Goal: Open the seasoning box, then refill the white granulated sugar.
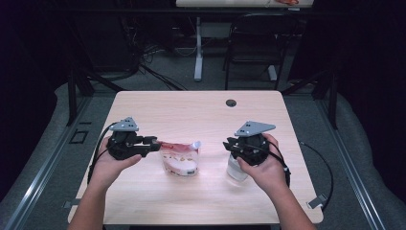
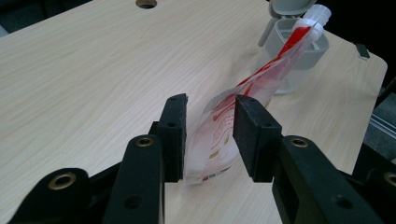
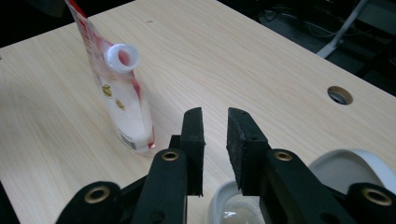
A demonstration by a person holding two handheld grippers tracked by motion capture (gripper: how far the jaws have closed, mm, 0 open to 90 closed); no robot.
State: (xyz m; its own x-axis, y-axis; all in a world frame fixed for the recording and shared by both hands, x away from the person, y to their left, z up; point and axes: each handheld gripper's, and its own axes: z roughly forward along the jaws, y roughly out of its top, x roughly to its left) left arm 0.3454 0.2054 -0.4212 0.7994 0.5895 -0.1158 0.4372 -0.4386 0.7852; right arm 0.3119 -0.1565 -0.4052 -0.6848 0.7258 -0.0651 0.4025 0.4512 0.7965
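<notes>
Left tongs (image 2: 208, 135) stand open around the pouch (image 2: 224, 126) at mid-table (image 1: 191, 110); its spout (image 1: 196, 144) points right toward the jar (image 1: 236, 170). Right tongs (image 3: 215, 140), slightly open and empty, hover above that jar.

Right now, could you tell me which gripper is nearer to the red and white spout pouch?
Left. The left gripper has its jaws on either side of the pouch. The right gripper is off to the pouch's right, over the clear container.
</notes>
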